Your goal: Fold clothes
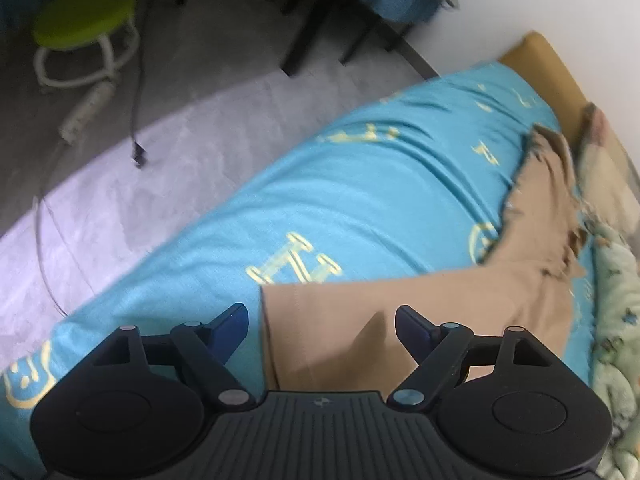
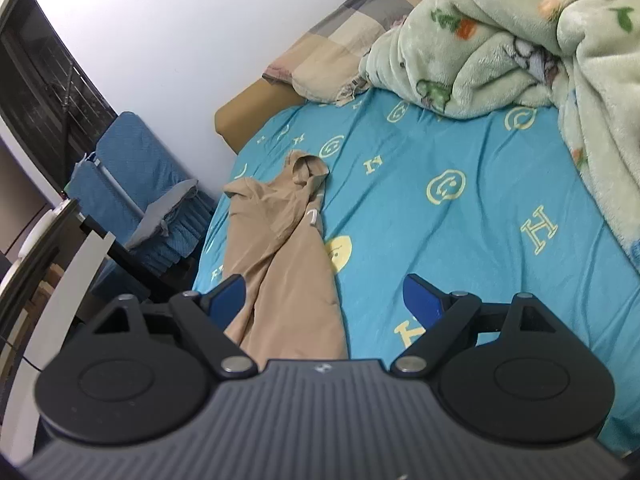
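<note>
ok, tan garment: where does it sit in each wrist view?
Left wrist: tan garment lower centre-right, running up toward the right edge.
Right wrist: same garment centre-left, hood end farthest from the camera.
Shared landmark: turquoise bedsheet beneath it, with yellow H and smiley prints.

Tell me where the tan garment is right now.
The tan garment lies on the blue bedsheet near the bed's left edge in the right wrist view, ahead of both open tongs, away from the green blanket.

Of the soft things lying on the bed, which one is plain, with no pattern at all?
The tan garment. The turquoise sheet has yellow letters and smileys, the green blanket has printed animals, and the pillow is checked.
</note>
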Action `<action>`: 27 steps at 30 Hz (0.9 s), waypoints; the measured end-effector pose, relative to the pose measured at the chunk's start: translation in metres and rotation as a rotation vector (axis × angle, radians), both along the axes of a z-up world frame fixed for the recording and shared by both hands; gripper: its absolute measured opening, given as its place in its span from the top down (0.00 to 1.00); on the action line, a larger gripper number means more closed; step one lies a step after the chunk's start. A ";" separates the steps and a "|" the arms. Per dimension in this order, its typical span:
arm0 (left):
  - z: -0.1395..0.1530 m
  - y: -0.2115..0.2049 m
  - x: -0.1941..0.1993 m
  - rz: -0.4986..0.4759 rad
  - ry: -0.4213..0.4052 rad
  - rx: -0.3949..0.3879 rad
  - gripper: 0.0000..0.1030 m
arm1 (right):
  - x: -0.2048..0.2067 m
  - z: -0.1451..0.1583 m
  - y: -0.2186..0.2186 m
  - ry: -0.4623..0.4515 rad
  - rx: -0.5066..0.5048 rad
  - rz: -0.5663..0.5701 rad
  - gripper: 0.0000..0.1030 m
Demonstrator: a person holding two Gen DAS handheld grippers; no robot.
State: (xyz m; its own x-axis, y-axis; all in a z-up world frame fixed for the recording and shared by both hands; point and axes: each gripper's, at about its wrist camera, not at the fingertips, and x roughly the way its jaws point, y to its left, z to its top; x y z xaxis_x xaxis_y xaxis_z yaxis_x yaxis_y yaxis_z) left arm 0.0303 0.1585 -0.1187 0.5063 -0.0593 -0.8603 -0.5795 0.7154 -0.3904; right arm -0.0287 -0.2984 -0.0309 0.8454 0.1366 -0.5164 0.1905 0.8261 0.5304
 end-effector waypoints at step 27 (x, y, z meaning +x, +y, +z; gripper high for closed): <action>0.101 -0.201 -0.118 -0.814 -0.535 0.739 0.91 | 0.002 -0.014 -0.010 0.048 0.119 0.008 0.16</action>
